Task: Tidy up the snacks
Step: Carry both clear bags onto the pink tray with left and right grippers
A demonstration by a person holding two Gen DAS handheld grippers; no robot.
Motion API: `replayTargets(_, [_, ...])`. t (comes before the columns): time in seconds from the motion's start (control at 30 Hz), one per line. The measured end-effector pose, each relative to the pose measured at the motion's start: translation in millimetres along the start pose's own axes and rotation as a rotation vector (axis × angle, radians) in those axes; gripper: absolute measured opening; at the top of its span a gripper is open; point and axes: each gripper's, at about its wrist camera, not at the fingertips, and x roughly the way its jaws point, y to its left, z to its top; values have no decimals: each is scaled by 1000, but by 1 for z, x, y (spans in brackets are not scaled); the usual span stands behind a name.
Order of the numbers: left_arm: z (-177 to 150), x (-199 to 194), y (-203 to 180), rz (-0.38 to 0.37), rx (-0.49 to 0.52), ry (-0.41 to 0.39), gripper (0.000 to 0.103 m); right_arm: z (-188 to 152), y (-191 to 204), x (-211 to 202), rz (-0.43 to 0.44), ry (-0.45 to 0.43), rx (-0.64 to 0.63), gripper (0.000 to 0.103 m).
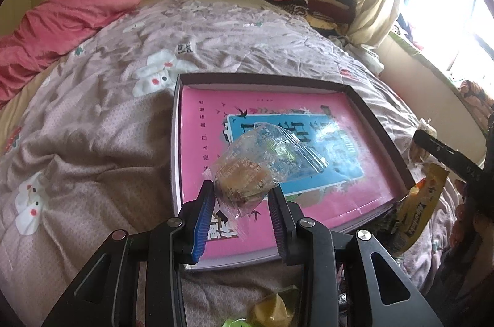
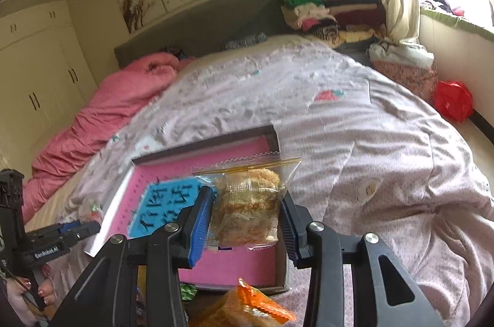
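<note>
- Nearest the lens in the left wrist view, the left gripper (image 1: 242,197) has its jaws clamped on a clear-wrapped pastry (image 1: 244,175), the loose end of the wrapper flaring toward 1 o'clock over the tray.
- Same story in the right wrist view: the right gripper (image 2: 248,213) is clamped on a clear packet of crispy biscuits (image 2: 250,197), held upright with its crimped seal on top.
- Down at 6 o'clock, loose snacks wait on the bed: an orange packet (image 2: 247,308) under the right gripper, a yellowish wrapped sweet (image 1: 271,311) under the left.
- At 4 o'clock of the left view a yellow snack bag (image 1: 416,213) leans just beside the tray's near corner.
- Just beyond both grippers lies the shallow box tray (image 1: 383,126), dark-rimmed, pink-and-blue printed floor, nothing resting in it that I can see.
- By my reading, this is the carry step: both snacks are up and heading over the tray, neither set down.
- Next move calls for lowering each packet to the tray floor, side by side and apart, then easing the jaws off without dragging the crinkly wrappers.
- Further out, the patterned quilt (image 1: 216,34) spreads to 12 o'clock, a pink blanket (image 1: 71,12) bunched at 10 o'clock.
</note>
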Motion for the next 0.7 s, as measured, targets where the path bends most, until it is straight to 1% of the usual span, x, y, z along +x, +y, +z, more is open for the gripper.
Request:
replayTargets(0.2, [-3, 10, -2, 7, 11, 25, 36, -10, 3, 15, -12, 80, -22, 42])
replayTargets(0.37, [-5, 15, -3, 14, 19, 44, 36, -16, 3, 22, -32, 116, -38, 42])
replayTargets(0.47, [-8, 18, -4, 19, 26, 57, 36, -20, 4, 26, -39, 135, -43, 42])
replayTargets(0.7, [-9, 21, -2, 25, 17, 67, 38, -22, 2, 27, -28, 145, -32, 43])
